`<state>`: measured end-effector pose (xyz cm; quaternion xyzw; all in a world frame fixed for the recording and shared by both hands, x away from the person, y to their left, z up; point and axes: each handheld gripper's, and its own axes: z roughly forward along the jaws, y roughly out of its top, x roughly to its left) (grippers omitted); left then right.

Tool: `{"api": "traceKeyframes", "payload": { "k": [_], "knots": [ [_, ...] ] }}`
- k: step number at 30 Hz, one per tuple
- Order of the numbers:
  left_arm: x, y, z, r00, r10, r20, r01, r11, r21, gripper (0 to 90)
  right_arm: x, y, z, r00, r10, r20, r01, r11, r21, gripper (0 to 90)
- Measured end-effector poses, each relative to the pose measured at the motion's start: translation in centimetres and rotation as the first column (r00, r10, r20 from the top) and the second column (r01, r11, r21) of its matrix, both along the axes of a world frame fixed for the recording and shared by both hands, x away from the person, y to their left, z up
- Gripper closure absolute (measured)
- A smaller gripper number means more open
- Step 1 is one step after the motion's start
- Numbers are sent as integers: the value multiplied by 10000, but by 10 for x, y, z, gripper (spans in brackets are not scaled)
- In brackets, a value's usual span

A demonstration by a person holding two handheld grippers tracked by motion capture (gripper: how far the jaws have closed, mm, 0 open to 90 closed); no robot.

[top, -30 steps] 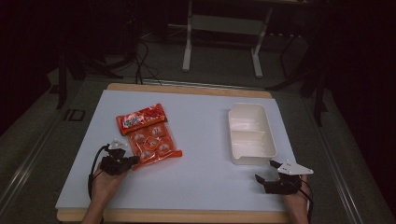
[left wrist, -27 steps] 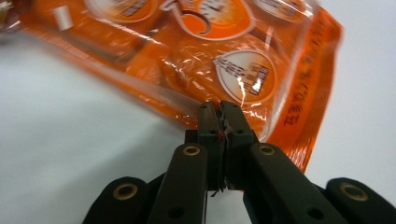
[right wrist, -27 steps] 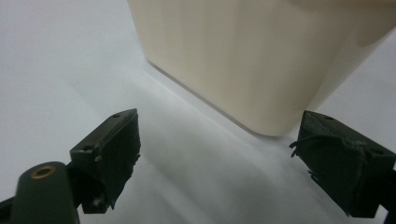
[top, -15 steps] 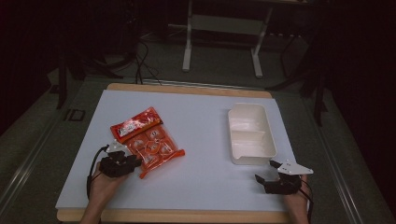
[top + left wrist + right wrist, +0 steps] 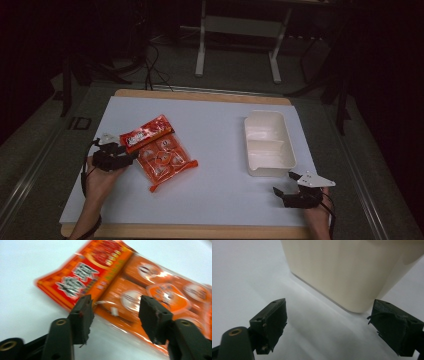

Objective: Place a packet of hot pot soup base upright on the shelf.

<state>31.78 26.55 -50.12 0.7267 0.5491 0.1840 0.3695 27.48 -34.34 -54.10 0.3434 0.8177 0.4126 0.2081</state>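
Jaws of the left gripper (image 5: 115,312) have just been opening and now stand apart, pads clear of the orange snack packet (image 5: 140,290), whose near edge lies between and just beyond them. Compared with a second ago, the packet (image 5: 159,152) has turned on the white table (image 5: 220,200), its red header now swung toward the far left, and lies flat, released. That reads as a reposition finished rather than a carry begun. Across the table, the right gripper (image 5: 329,322) rests with jaws wide and empty, unmoved, just short of the cream tray (image 5: 342,270). Farthest off, that two-compartment tray (image 5: 267,142) sits empty, well apart from the packet.
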Motion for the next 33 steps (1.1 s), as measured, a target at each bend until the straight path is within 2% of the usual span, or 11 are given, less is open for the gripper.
{"api": "traceKeyframes", "payload": {
  "k": [6,10,15,18,24,26,28,30,31,32,33],
  "knots": [
    [23,15,1,9977,662,-136,-658,9974,302,349,0,0,0,10000,5,5,-5,10000,0,135],
    [32,24,-1,9941,1044,-285,-1037,9943,237,273,0,0,0,10000,13,0,-13,10000,3,135],
    [47,37,-9,9906,1191,-680,-1202,9927,-124,275,0,0,0,10000,27,-4,-27,10000,-4,136],
    [54,39,-13,9898,1046,-966,-1056,9944,-49,329,0,0,0,10000,31,-3,-31,10000,-6,135],
    [65,40,-19,9846,1213,-1261,-1251,9919,-233,350,0,0,0,10000,37,-7,-37,10000,-3,136],
    [68,39,-23,9844,1109,-1369,-1161,9928,-303,437,0,0,0,10000,47,-9,-47,10000,3,135],
    [70,39,-26,9818,1122,-1532,-1186,9924,-336,449,0,0,0,10000,42,-8,-42,10000,2,135],
    [71,39,-27,9805,1135,-1602,-1215,9918,-406,562,0,0,0,10000,63,-7,-63,10000,14,136],
    [70,39,-27,9814,1168,-1523,-1252,9910,-472,562,0,0,0,10000,63,-7,-63,10000,14,136],
    [67,39,-25,9869,1077,-1200,-1164,9909,-681,678,0,0,0,10000,72,-5,-72,10000,14,135],
    [67,39,-25,9869,1077,-1200,-1164,9909,-681,724,0,0,0,10000,79,-4,-79,10000,14,136]
  ]
}}
